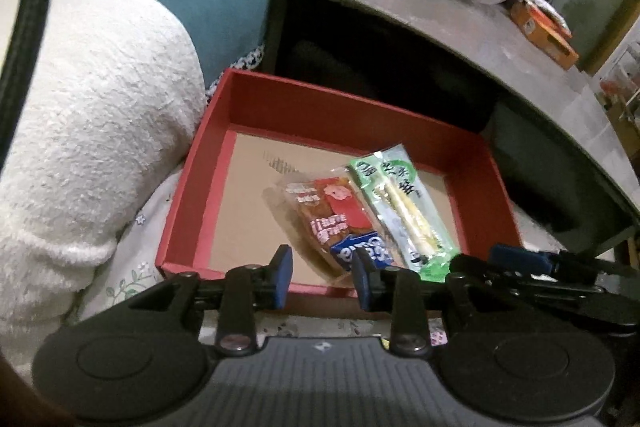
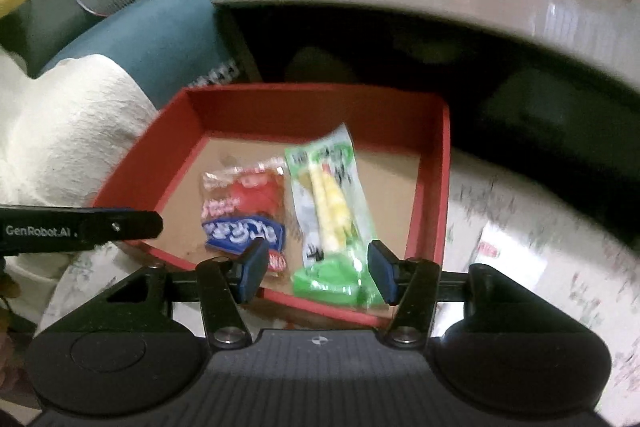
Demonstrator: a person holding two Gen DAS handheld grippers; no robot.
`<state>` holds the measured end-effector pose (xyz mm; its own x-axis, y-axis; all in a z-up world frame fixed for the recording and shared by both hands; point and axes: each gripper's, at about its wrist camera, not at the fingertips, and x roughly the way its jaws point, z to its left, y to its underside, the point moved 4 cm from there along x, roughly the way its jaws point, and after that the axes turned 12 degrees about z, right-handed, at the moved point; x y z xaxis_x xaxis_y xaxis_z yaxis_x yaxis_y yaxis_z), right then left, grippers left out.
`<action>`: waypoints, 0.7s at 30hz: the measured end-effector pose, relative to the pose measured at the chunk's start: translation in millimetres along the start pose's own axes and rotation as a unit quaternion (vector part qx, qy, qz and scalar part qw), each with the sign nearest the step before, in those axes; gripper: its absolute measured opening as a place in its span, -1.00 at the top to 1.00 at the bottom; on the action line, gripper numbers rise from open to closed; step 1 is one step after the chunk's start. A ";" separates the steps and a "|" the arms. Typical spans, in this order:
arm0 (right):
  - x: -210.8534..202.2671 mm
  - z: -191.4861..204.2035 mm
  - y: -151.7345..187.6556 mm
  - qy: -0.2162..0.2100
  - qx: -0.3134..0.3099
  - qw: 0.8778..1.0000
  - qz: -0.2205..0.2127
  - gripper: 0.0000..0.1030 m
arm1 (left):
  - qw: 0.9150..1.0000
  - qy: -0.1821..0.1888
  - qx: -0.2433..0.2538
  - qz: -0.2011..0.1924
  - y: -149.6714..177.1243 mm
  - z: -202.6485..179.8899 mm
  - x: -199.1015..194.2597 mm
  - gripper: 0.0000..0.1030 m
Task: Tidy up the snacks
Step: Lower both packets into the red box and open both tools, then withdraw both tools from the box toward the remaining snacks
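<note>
Three snack packets lie together in the red box [image 2: 434,195]: a green packet [image 2: 332,211], a red packet [image 2: 244,187] and a blue packet [image 2: 244,235] overlapping it.

The right hand-held gripper [image 2: 316,267] hangs open around the green packet's near end, gripping nothing; the left hand-held gripper [image 1: 322,277] is narrowly parted and empty.

Risk — a closing pinch could snag the box's near wall or slip off the glossy wrapper.

Only "GenRobot.AI" on the left gripper reads clearly — packet lettering is blurred.

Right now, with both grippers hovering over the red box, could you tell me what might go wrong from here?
1. The green packet overhangs the red box's near rim; a nudge from the open right gripper might tip it out.
2. The red packet and blue packet overlap, so the left gripper could pinch both.
3. The grippers sit close together and could collide.
</note>
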<state>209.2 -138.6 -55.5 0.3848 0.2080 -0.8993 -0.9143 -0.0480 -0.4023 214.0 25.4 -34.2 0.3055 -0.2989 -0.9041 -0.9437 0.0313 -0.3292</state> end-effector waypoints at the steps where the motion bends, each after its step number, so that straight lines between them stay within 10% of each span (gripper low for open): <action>1: -5.9 5.4 0.1 0.010 -0.011 1.000 -0.012 -0.21 | 1.000 -0.007 0.003 -0.010 3.9 -2.3 -4.8 0.46; 10: -60.6 33.2 31.3 0.062 -0.074 0.992 -0.084 -0.28 | 0.995 -0.048 0.021 -0.084 59.4 -18.3 -51.5 0.28; 21: -64.6 33.5 83.7 0.071 -0.058 0.994 -0.053 -0.29 | 0.995 -0.052 0.045 -0.070 115.9 -27.3 -56.7 0.27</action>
<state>103.6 -123.4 -25.3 0.4998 0.0773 -0.8627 -0.8502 -0.1465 -0.5057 83.9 19.9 -13.7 0.4490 -0.2061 -0.8694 -0.8772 0.0833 -0.4728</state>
